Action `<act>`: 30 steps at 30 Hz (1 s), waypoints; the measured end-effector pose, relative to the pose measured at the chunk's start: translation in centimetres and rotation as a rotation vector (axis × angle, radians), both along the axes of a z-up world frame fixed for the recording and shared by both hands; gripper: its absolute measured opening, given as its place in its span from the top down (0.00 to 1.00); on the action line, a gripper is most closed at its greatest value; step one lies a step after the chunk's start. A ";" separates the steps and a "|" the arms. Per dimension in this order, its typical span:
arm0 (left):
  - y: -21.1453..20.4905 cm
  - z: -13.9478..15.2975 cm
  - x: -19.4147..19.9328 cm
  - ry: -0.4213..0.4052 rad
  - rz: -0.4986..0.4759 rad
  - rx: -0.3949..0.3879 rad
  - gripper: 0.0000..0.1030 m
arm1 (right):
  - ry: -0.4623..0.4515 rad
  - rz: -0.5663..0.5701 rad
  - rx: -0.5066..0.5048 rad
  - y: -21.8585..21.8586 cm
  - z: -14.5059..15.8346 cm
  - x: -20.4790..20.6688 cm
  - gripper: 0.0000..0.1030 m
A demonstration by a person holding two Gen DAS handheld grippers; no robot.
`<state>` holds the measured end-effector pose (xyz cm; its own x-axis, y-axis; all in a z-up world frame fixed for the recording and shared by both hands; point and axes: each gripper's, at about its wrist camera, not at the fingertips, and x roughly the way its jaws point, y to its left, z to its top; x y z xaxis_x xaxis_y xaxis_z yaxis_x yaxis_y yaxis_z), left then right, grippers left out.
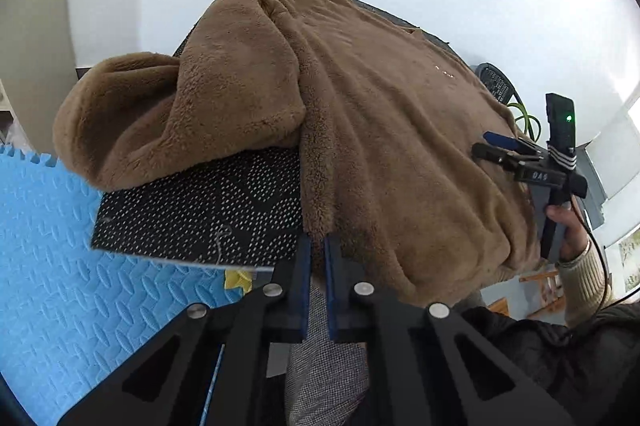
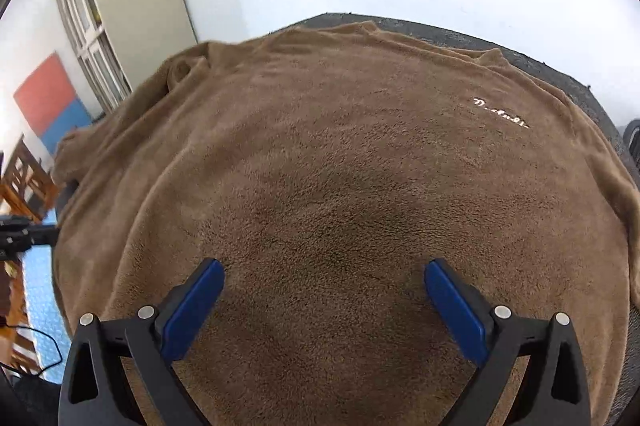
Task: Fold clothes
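Sweater (image 2: 340, 186) flat on mat (image 1: 208, 210), collar far; left gripper (image 1: 317, 246) pinching hem.

Brown fleece garment (image 2: 340, 186) blankets most of dotted mat (image 1: 200, 210); bare mat strip beside bunched sleeve (image 1: 168, 114).

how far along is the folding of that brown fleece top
Early. Done: the brown fleece top lies spread over the dark mat, and its sleeve looks turned in beside the body. In hand: the left claw sits nearly shut at the near hem; whether it pinches fabric is unclear. The right claw hangs open above the body. Left: the main body folds.
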<state>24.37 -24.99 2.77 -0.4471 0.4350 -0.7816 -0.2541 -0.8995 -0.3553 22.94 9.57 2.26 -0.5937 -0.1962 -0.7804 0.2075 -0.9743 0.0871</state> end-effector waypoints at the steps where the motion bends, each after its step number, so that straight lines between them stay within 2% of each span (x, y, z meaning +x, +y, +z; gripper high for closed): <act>1: -0.1 0.0 0.0 0.001 -0.001 -0.003 0.93 | 0.000 -0.008 -0.015 0.3 0.0 0.0 0.00; 4: 0.5 0.0 -0.1 0.007 -0.002 -0.020 0.93 | -0.009 -0.013 -0.015 0.2 0.0 -0.4 0.00; 8: 0.6 0.4 0.0 0.034 -0.023 -0.051 0.90 | -0.019 0.005 0.057 -1.0 -0.3 -0.5 0.00; 11: 0.2 1.1 0.1 0.055 -0.012 -0.044 0.88 | 0.022 0.019 0.082 -1.1 0.3 0.4 0.00; 15: 0.4 4.1 0.3 0.163 0.016 -0.035 0.86 | 0.084 -0.018 0.129 -0.5 1.9 2.8 0.00; 16: 0.9 4.7 0.2 0.185 0.003 -0.022 0.83 | 0.087 -0.032 0.150 -0.1 1.9 3.2 0.00; 18: 2.4 5.4 -0.1 0.221 -0.039 0.003 0.69 | 0.092 -0.059 0.192 0.5 2.0 3.9 0.00; 19: 3.5 5.4 -0.4 0.232 -0.068 0.007 0.56 | 0.079 -0.057 0.188 1.0 1.8 4.1 0.00; 20: 4.6 5.1 -0.8 0.240 -0.097 0.005 0.49 | 0.067 -0.055 0.184 1.4 1.5 4.3 0.00; 23: 7.6 4.0 -2.2 0.257 -0.170 -0.015 0.46 | 0.018 -0.046 0.174 2.0 0.6 4.4 0.00; 30: 10.1 0.4 -4.2 0.189 -0.171 -0.150 0.46 | -0.044 -0.029 0.121 3.6 -0.3 5.3 0.00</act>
<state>20.21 -14.90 3.18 -0.5209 0.4021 -0.7529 -0.4553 -0.8770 -0.1533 28.28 13.12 1.92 -0.5622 -0.0823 -0.8229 0.1775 -0.9839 -0.0228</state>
